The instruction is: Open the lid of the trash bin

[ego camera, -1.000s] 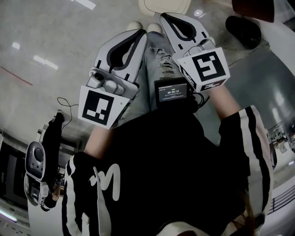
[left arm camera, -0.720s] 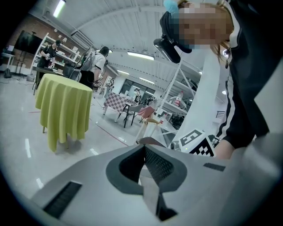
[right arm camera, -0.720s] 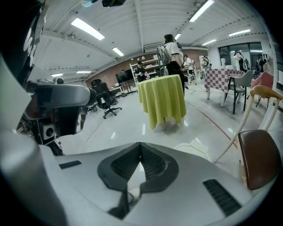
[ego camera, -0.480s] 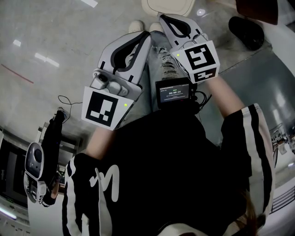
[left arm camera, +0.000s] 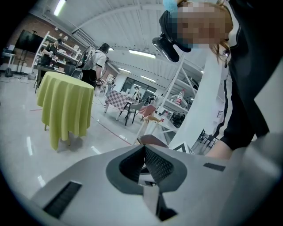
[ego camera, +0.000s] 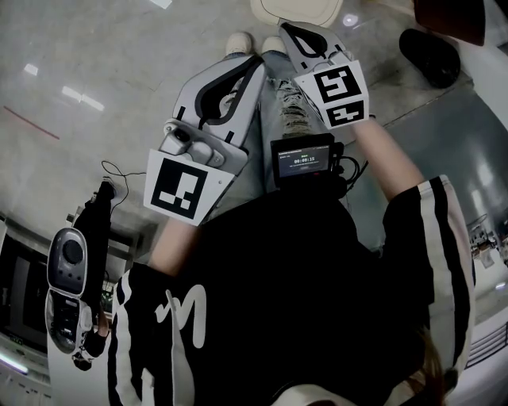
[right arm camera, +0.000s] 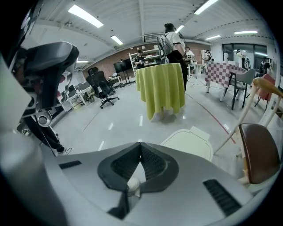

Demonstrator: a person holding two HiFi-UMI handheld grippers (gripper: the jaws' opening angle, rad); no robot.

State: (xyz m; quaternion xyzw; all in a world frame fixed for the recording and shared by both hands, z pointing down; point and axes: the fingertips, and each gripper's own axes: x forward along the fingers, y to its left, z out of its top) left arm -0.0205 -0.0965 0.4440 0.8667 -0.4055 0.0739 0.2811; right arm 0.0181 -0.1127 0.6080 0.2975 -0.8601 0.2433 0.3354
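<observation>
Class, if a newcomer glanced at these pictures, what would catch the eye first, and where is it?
The grey-white left gripper and right gripper fill the middle of the head view, jaws together and empty. Just ahead of them sits the closed cream trash bin, with a yellow-green draped table farther off.

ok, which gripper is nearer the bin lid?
The right gripper: its shut tips sit just short of the cream bin lid in the head view. The left gripper, also shut, hangs further back.
</observation>
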